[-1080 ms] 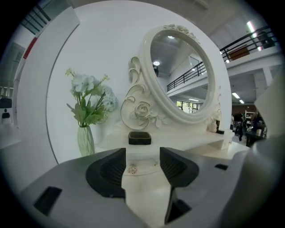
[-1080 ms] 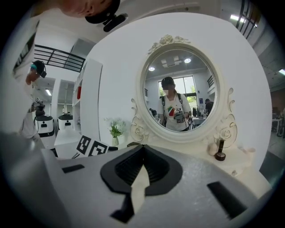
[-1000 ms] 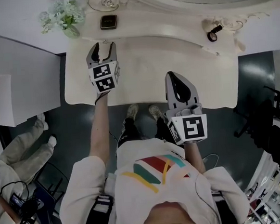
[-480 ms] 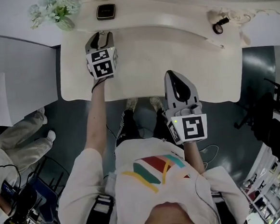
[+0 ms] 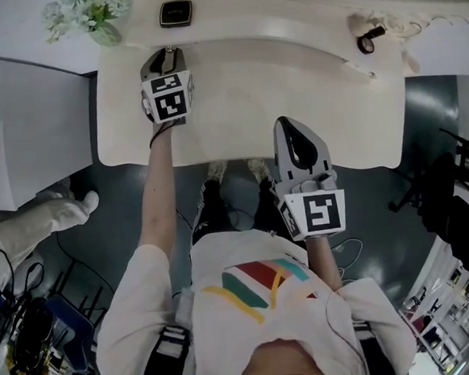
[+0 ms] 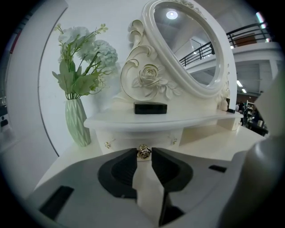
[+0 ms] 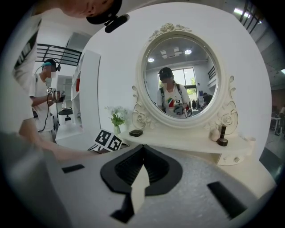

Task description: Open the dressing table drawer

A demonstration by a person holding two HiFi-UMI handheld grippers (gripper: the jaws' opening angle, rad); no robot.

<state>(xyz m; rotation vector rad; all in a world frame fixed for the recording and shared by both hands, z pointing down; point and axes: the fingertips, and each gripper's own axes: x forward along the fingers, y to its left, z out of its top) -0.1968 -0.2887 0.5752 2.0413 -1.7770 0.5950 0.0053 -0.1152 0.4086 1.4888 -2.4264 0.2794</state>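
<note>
Smooth cream paint with a soft sheen on the counter (image 5: 252, 100). Same painted finish on the carved mirror frame (image 6: 147, 80), with thin gilt lines along the scrolls. Polished glass in the mirror (image 6: 187, 49), sharply reflective. Bright brassy metal on the drawer knob (image 6: 143, 152), shiny, moulded like a rose. Pale green vase (image 6: 76, 122): ribbed, smooth, ceramic-looking, faintly glossy. Small black box (image 6: 150, 108), semi-gloss. Grainy matt grey plastic on the right gripper (image 7: 142, 146); matt black, ridged, rubbery fingers (image 7: 156, 169). Dark hard floor (image 5: 123, 207), dull shine. Soft white cloth on the shirt (image 5: 224, 260), with printed stripes.
</note>
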